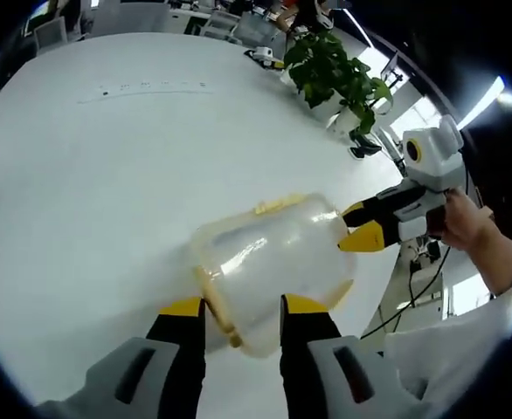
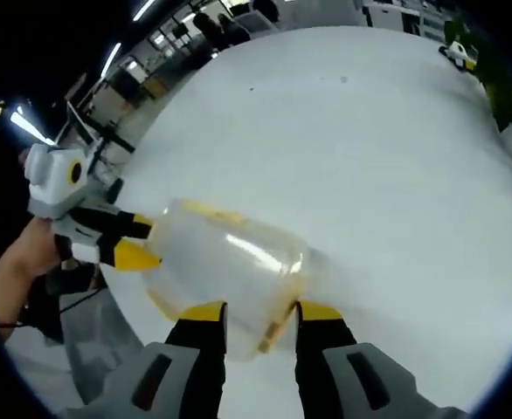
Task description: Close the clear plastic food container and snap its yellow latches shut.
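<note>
The clear plastic food container (image 1: 269, 266) sits near the edge of a white round tabletop (image 1: 107, 192), between the two grippers. It appears empty, so it should be light and liable to slide on the smooth surface under any sideways push. Its walls look thin, glossy and somewhat flexible; pressure belongs on the stiffer rim and the latches, not mid-wall.

The left gripper (image 1: 243, 307) has its fingers parted around a near rim corner, where a yellow latch (image 1: 217, 310) runs between them; contact cannot be confirmed. In the right gripper view, the right gripper (image 2: 258, 311) likewise straddles the opposite end with fingers apart.

The body is cloudy-transparent with rounded corners and bright glare. A second yellow latch (image 1: 278, 206) lies along the far edge. Whether the lid is fully seated is unclear through the distortion.

A potted plant (image 1: 339, 74) stands at the far side.
</note>
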A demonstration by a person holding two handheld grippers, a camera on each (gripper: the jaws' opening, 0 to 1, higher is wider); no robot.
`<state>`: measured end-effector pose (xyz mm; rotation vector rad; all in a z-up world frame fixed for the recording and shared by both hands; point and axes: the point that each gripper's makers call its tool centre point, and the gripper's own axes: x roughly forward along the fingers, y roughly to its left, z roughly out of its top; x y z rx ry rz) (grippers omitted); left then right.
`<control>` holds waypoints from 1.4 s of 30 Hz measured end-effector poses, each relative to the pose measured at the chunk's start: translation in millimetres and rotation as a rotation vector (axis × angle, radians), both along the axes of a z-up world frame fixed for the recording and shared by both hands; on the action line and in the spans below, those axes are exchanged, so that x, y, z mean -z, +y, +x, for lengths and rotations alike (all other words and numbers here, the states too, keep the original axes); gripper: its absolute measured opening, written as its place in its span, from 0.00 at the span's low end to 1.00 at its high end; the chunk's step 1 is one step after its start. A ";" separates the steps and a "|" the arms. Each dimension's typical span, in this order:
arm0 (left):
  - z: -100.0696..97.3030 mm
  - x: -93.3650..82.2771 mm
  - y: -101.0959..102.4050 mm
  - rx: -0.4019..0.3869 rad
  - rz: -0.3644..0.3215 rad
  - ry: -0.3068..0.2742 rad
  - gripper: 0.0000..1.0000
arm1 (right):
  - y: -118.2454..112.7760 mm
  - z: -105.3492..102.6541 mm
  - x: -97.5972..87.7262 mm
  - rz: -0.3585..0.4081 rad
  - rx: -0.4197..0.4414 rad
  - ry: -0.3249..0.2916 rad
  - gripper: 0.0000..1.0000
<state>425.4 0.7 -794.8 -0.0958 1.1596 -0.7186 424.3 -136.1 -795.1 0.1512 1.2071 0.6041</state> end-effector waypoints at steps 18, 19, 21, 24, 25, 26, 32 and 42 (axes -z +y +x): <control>0.7 -0.8 4.1 -0.003 -0.013 -0.010 0.35 | 0.3 -0.7 -5.5 -0.011 -0.093 -0.069 0.30; 0.3 -0.8 4.4 0.005 -0.009 -0.016 0.36 | 0.0 -0.1 -5.8 -0.011 -0.097 -0.072 0.31; -0.9 -0.1 6.1 0.024 0.004 -0.025 0.38 | -0.9 0.4 -7.0 -0.018 -0.116 -0.079 0.32; -0.9 -1.7 9.7 0.045 0.027 -0.055 0.40 | 0.7 0.1 -9.3 -0.015 -0.131 -0.074 0.31; -0.8 -2.2 10.4 0.049 0.032 -0.062 0.41 | 1.1 0.0 -10.0 -0.019 -0.139 -0.077 0.32; -1.0 -2.3 12.0 0.056 0.039 -0.069 0.42 | 0.5 0.8 -10.5 -0.033 -0.152 -0.087 0.32; -0.3 -6.2 17.4 0.107 0.066 -0.124 0.42 | 0.3 -0.4 -11.3 -0.071 -0.202 -0.102 0.35; -3.4 -12.9 19.9 0.242 0.089 -0.174 0.39 | -1.4 -1.3 -16.6 -0.133 -0.335 -0.158 0.34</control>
